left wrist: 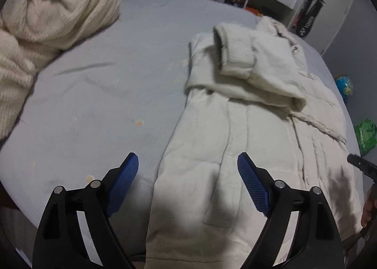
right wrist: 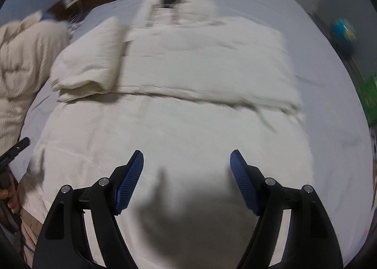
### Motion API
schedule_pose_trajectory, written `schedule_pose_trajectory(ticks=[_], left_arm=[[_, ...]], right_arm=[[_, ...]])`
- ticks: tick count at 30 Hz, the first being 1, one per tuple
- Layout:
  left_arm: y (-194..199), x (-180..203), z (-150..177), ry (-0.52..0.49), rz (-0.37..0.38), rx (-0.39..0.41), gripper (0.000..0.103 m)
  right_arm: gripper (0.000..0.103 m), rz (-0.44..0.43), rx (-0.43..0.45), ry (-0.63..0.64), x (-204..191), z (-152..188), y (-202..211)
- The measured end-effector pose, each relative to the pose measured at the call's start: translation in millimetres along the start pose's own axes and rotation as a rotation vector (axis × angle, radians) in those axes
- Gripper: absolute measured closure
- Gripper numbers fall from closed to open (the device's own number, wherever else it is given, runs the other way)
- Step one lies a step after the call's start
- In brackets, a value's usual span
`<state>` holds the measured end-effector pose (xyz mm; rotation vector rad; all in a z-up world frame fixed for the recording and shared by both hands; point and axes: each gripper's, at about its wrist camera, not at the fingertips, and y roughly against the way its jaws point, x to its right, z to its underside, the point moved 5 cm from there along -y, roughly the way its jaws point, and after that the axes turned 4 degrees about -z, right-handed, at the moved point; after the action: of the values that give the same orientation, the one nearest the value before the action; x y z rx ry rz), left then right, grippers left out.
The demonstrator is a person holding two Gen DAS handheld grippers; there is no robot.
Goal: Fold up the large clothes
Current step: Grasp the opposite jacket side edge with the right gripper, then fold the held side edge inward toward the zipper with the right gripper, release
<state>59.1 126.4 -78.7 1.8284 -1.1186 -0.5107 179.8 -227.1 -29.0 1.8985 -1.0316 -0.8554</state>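
Below both spread grippers lies the robe (right wrist: pixel 179 108).

Both cameras looked down and forward from close above the bed (left wrist: pixel 94 94). The left view sat off to the side. Both views showed the same robe (left wrist: pixel 235 151) (right wrist: pixel 176 116).

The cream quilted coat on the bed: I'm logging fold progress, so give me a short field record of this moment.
garment: cream quilted coat, lying flat on the pale blue bedsheet
sleeves: both folded across the chest; the cuffed sleeve lies on top
lower half: not yet folded
left hand-held gripper: open, above the hem, holding nothing
right hand-held gripper: open, above the hem, holding nothing
nearby: cream ribbed knit blanket bundled at the bed's left
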Motion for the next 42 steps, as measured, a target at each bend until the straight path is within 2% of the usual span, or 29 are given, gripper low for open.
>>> schedule_pose_trajectory(ticks=[4,9,11,14,20,25,26,28,30,32,35,39,42], left_arm=[[-14,-5,2,0.026,-0.02,-0.058,0.02],[-12,-5,3,0.026,-0.018,-0.042,0.011],[-14,-7,4,0.035,-0.041,-0.051,0.007],[-18,-8,4,0.042,-0.066,-0.065,0.007],[-23,-8,3,0.044,-0.094,-0.064,0.007],[-22,-11,3,0.057,-0.084,-0.044,0.009],[-22,-11,2,0.061,-0.082,-0.046,0.009],[-22,-14,2,0.073,-0.076,-0.047,0.009],[-21,-14,2,0.08,-0.075,-0.043,0.009],[-21,-13,1,0.076,-0.077,-0.043,0.009],[-20,-13,1,0.076,-0.079,-0.039,0.009],[-19,-13,2,0.077,-0.081,-0.035,0.009],[-19,-13,2,0.071,-0.088,-0.034,0.009]], right_arm=[[0.031,-0.01,-0.008,0.14,-64,-35,-22],[0.031,-0.011,-0.009,0.263,-129,-68,-48],[0.031,-0.009,-0.014,0.308,-152,-77,-58],[0.031,0.024,-0.021,0.395,-185,-84,-77],[0.032,0.158,0.001,0.561,-223,-92,-107],[0.032,0.234,-0.018,0.65,-235,-98,-127],[0.035,0.227,-0.025,0.651,-233,-101,-129],[0.05,0.181,-0.011,0.621,-228,-107,-125],[0.073,0.134,-0.007,0.561,-217,-114,-117],[0.084,0.106,0.013,0.511,-207,-122,-108],[0.086,0.061,0.054,0.4,-181,-136,-90],[0.086,-0.029,0.111,0.169,-127,-150,-64],[0.086,-0.078,0.145,-0.014,-81,-146,-52]])
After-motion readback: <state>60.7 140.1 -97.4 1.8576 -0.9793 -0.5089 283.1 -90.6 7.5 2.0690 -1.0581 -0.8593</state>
